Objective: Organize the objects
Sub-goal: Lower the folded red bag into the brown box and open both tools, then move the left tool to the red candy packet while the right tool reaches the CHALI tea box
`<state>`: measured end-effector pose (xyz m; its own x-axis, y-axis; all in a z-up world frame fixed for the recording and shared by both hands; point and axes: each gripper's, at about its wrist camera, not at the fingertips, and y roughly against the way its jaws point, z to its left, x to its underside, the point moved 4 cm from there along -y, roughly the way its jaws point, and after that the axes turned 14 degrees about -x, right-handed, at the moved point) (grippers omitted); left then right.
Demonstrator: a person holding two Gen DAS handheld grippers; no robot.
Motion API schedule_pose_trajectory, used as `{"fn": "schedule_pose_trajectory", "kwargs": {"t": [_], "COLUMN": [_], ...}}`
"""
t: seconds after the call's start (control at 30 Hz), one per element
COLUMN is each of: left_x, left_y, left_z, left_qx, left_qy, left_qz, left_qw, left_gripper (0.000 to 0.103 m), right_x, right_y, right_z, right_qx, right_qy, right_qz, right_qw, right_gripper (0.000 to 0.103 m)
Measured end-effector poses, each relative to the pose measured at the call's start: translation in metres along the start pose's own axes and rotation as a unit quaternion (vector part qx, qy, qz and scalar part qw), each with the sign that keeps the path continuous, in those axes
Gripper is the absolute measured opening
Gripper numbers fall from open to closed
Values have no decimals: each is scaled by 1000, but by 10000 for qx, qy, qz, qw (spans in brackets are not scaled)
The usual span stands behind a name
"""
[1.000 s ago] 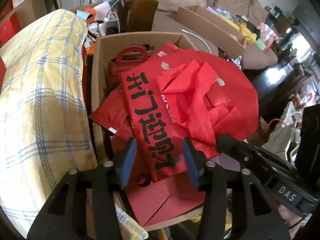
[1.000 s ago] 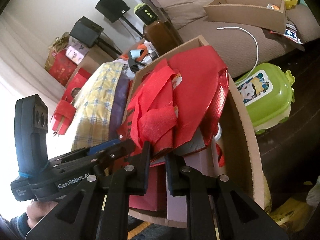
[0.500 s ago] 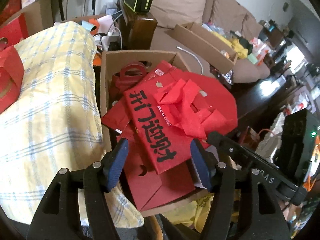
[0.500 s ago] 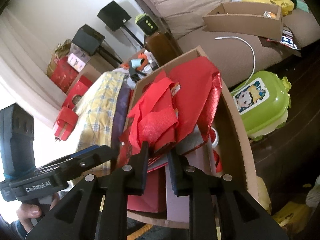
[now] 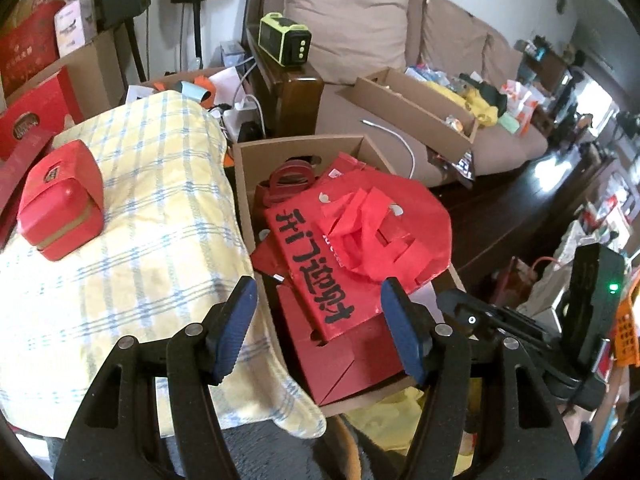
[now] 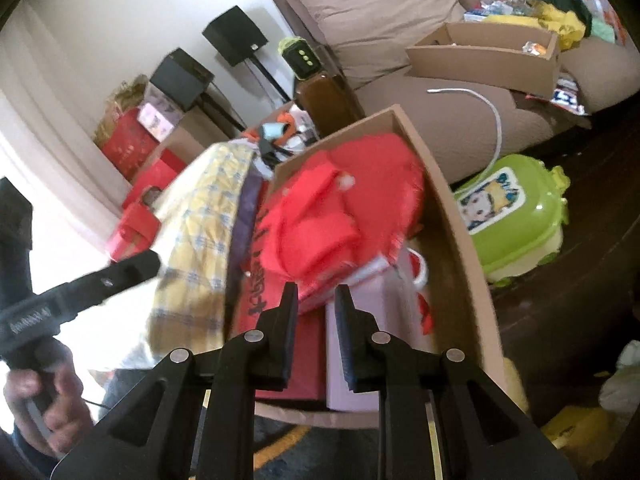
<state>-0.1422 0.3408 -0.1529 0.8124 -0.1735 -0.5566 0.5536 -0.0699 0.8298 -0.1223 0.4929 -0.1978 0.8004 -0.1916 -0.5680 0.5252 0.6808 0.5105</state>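
A red fabric bag [image 5: 360, 240] with black characters lies on top of red folded boxes in an open cardboard box [image 5: 248, 184]. My left gripper [image 5: 318, 316] hovers above the box's near end, open wide, with nothing between its blue pads [image 5: 236, 324]. In the right wrist view the same bag [image 6: 340, 208] fills the cardboard box [image 6: 460, 240]. My right gripper [image 6: 316, 312] hangs over the box's near end. Its fingers stand a narrow gap apart and hold nothing. A pink box [image 6: 360, 340] shows below them.
A yellow plaid blanket [image 5: 140, 240] lies left of the box with a red tin [image 5: 60, 208] on it. A green child's case [image 6: 512, 216] stands on the dark floor to the right. Behind are a sofa [image 5: 360, 32] and a second cardboard box [image 5: 412, 104].
My left gripper has risen and drawn back from the bag, and its jaws have spread wider. The right gripper's fingers have parted slightly and pulled back a little.
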Motion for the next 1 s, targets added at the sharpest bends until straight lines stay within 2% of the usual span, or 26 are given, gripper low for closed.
{"fn": "schedule_pose_trajectory", "kwargs": {"t": [0.33, 0.53, 0.63, 0.7, 0.8, 0.87, 0.93, 1.0], "left_x": [1, -7, -10, -11, -14, -14, -9, -3], "left_y": [10, 14, 21, 27, 34, 37, 42, 45], "left_z": [47, 102, 136, 162, 207, 240, 280, 315], "left_qx": [-178, -440, -544, -678, -884, -1050, -1228, -1425], "left_qy": [392, 872, 1134, 1337, 1703, 2011, 2388, 2662], "left_qz": [-36, -120, -239, -338, -429, -481, -555, -601], "left_qw": [9991, 9951, 9918, 9881, 9805, 9727, 9617, 9514], "left_gripper": [61, 63, 68, 68, 70, 74, 78, 80], "right_x": [1, 0, 0, -2, -8, -14, -21, -25], "right_y": [1, 0, 0, 0, 0, -3, -9, -17], "right_z": [3, 23, 39, 58, 93, 119, 150, 172], "right_qx": [76, -95, -266, -336, -486, -555, -651, -723], "right_qy": [154, 395, 571, 752, 1017, 1198, 1467, 1682], "right_qz": [-66, -133, -140, -133, -211, -249, -234, -174], "right_qw": [9998, 9991, 9979, 9965, 9934, 9909, 9868, 9829], "right_gripper": [19, 21, 24, 29, 48, 73, 88, 88]}}
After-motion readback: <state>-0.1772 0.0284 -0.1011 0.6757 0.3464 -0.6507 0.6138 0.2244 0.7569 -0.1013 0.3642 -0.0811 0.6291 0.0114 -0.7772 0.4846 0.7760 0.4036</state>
